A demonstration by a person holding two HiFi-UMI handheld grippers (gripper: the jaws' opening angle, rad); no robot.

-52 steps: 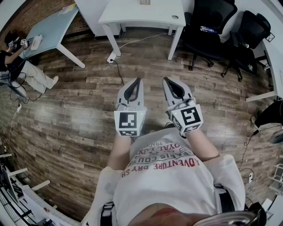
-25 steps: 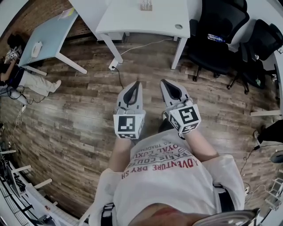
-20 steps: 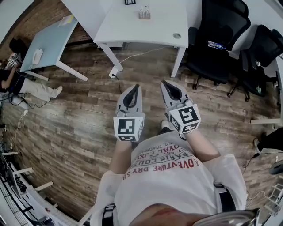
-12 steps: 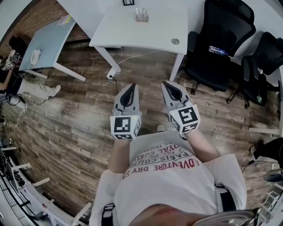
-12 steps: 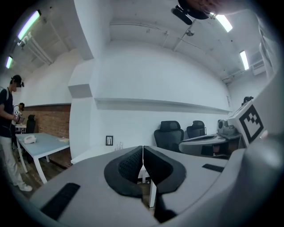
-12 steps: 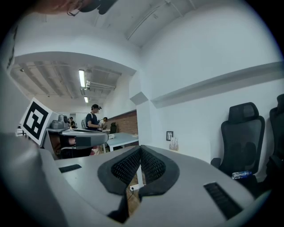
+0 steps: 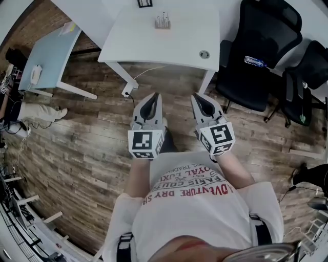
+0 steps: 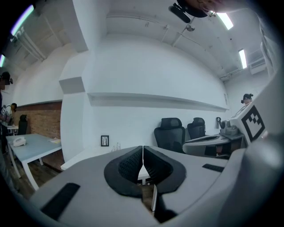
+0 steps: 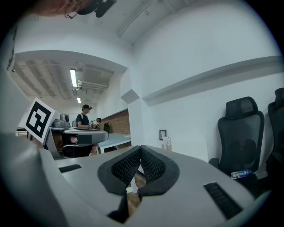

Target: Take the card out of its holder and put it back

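Note:
A white table stands ahead of me at the top of the head view. On its far part sit a small clear holder and a black-framed stand; I cannot make out a card at this distance. Both grippers are held side by side over the wooden floor, short of the table. My left gripper is shut and empty, its pads meeting. My right gripper is also shut and empty. The holder and the frame show small and far off in the left gripper view.
Black office chairs stand right of the white table. A light blue table is at the left, with a seated person beside it. A cable runs across the floor by the table leg.
The white table has come nearer and lower in the head view as I walk toward it. Both grippers stay shut and side by side.

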